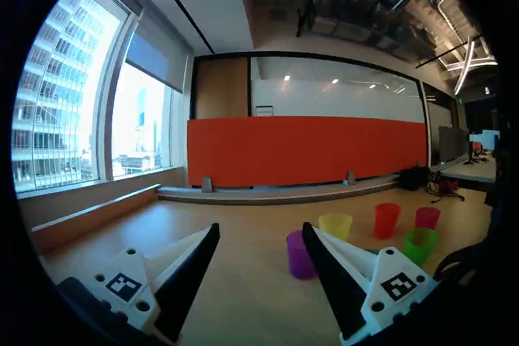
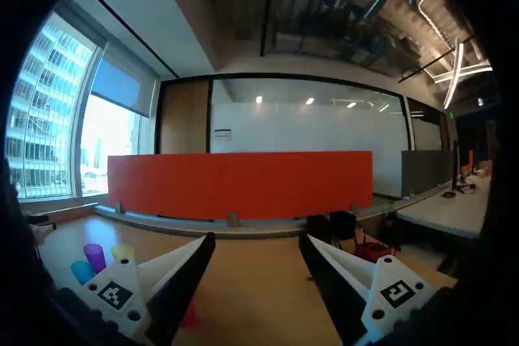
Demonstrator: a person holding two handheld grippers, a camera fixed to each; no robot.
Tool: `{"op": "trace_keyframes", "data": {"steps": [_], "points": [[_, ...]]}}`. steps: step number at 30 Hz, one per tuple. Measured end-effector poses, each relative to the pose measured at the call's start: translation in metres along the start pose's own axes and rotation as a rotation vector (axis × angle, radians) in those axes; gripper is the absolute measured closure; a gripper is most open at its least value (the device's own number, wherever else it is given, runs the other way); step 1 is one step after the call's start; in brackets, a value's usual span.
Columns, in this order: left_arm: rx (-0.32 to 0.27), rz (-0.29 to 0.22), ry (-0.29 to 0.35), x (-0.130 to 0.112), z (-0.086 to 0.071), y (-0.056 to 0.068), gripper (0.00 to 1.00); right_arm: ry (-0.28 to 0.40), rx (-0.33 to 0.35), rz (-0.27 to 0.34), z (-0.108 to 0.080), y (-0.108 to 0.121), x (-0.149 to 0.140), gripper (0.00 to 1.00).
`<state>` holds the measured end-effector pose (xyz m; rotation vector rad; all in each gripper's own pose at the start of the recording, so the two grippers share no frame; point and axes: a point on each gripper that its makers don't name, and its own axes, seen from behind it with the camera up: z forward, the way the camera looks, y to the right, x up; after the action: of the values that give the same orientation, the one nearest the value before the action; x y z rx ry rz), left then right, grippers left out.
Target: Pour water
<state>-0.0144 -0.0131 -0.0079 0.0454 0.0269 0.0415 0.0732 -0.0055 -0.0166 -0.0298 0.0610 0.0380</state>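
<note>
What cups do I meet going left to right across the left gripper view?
purple cup → yellow cup → red cup → pink cup. The green cup lies in front of the pink one at about the same place across, so it is left out.

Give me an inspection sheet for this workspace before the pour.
Surface: light wooden table.
Job's things: purple cup, yellow cup, red cup, pink cup and green cup, all upright and grouped; blue cup.
Clutter: black bag beyond the cups.
Grippers: left gripper open; right gripper open; both hold nothing.
Cables: loose wires by the bag, detail unclear.
Surroundings: orange partition, windows, monitor.
</note>
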Motion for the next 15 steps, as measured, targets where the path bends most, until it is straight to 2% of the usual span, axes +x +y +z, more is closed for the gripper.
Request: {"op": "trace_keyframes", "data": {"steps": [8,15], "points": [[0.012,-0.021,0.011,-0.007,-0.002,-0.003,0.06,0.001,-0.009,-0.011,0.000,0.000,0.004,0.00],[0.001,-0.024,0.001,-0.016,-0.002,0.000,0.06,0.001,-0.005,-0.012,0.000,-0.001,0.005,0.00]]}}
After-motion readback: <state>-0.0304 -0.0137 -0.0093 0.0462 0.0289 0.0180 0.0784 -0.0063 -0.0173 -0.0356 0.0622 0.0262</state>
